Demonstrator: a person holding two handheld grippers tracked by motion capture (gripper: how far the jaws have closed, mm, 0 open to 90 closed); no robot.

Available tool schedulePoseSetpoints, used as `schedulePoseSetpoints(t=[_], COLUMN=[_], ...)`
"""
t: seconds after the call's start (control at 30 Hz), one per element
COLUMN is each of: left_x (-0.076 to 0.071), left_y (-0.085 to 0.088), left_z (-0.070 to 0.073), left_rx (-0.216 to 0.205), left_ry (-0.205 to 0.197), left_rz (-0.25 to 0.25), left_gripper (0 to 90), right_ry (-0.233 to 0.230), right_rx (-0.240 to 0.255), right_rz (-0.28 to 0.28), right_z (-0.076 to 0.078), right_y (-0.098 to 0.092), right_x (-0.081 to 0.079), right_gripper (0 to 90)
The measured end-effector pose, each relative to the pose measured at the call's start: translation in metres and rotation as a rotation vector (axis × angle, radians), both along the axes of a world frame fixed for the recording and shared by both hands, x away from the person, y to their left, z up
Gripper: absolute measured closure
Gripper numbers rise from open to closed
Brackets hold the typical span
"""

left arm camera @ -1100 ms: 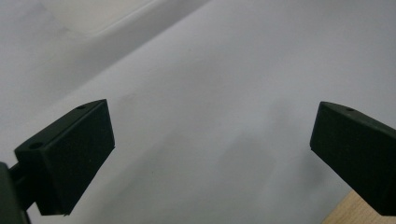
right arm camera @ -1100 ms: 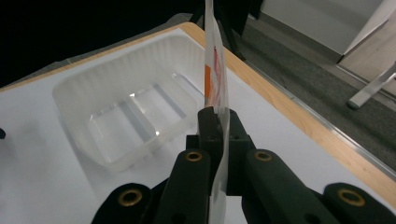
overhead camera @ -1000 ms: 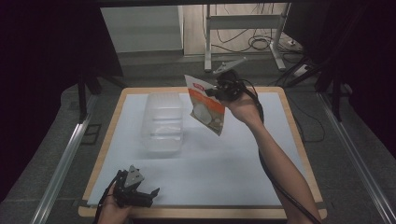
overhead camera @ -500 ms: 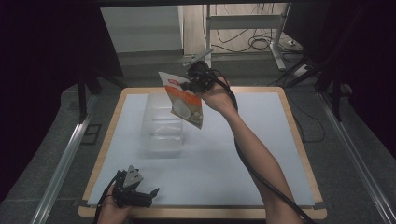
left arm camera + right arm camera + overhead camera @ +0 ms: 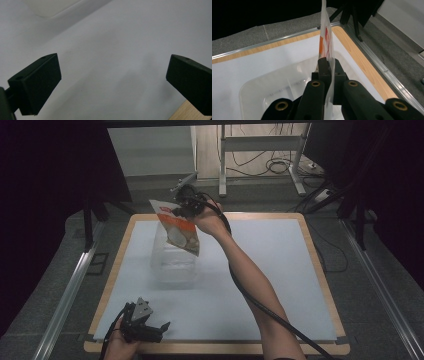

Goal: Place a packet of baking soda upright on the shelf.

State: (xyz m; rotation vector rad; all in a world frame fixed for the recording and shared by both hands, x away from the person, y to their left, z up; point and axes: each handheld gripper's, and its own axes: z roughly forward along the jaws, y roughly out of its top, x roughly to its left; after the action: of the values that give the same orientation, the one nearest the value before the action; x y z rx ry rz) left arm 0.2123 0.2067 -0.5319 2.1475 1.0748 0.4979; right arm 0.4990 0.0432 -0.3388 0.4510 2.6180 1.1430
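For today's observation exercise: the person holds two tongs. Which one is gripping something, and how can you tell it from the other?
The right tongs, raised over the clear bin, are shut on a snack bag. The left tongs rest open near the table's front edge, holding nothing.

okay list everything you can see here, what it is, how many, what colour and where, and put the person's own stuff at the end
snack bag: one, white with orange and red print, held up in the air above the bin
plastic bin: one, clear, on the left half of the table, open top
table: one, white surface with a light wood border, centre of the high view
metal frame with cables: one, grey, on the floor beyond the table
right gripper: one, black, fingers shut on the bag's edge, over the bin
left gripper: one, black with a grey plate, fingers wide apart, at the table's near left edge
right arm: one, reaching across the table
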Motion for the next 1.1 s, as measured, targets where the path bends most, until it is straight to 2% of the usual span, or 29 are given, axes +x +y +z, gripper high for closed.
schedulePoseSetpoints(t=[0.13,0.3,0.37,0.43,0.53,0.57,0.63,0.73,0.83,0.93,1.07,1.1], left_x=[0.000,0.000,0.000,0.000,0.000,0.000,0.000,-0.001,-0.001,-0.001,0.000,0.000], left_y=[0.000,0.000,0.000,-0.001,-0.001,-0.001,-0.001,-0.001,-0.001,-0.001,-0.002,-0.002], left_z=[0.000,0.000,0.000,0.000,0.000,0.000,0.000,0.000,0.000,0.000,0.000,0.000], left_rx=[0.003,0.002,0.004,0.006,0.007,0.006,0.005,0.008,0.010,0.012,0.019,0.020], left_ry=[0.000,0.003,0.002,0.002,0.002,0.002,0.003,0.003,0.002,0.003,0.005,0.006], left_rz=[-0.003,-0.003,-0.004,-0.004,-0.005,-0.004,-0.004,-0.006,-0.007,-0.006,-0.007,-0.007], left_gripper=[0.0,0.0,0.0,0.0,0.0,0.0,0.0,0.0,0.0,0.0,0.0,0.0], right_ry=[-0.010,-0.002,-0.003,0.005,0.011,0.024,0.036,0.063,0.070,0.052,0.067,0.062], right_rx=[-0.010,0.017,0.015,0.022,0.008,0.007,0.016,0.041,0.075,0.045,0.049,0.051], right_rz=[0.006,0.009,0.011,0.011,0.010,0.002,-0.001,-0.009,-0.011,-0.036,-0.047,-0.043], right_z=[-0.004,-0.011,-0.013,-0.021,-0.027,-0.034,-0.037,-0.048,-0.055,-0.058,-0.062,-0.062], right_y=[0.015,0.022,0.023,0.024,0.024,0.023,0.022,0.018,0.010,0.001,-0.011,-0.011], right_x=[0.006,0.009,0.009,0.010,0.012,0.014,0.015,0.016,0.016,0.016,0.016,0.014], right_gripper=[89.2,89.2,89.2,89.2,89.1,89.1,89.1,88.9,88.8,88.4,85.8,81.2])
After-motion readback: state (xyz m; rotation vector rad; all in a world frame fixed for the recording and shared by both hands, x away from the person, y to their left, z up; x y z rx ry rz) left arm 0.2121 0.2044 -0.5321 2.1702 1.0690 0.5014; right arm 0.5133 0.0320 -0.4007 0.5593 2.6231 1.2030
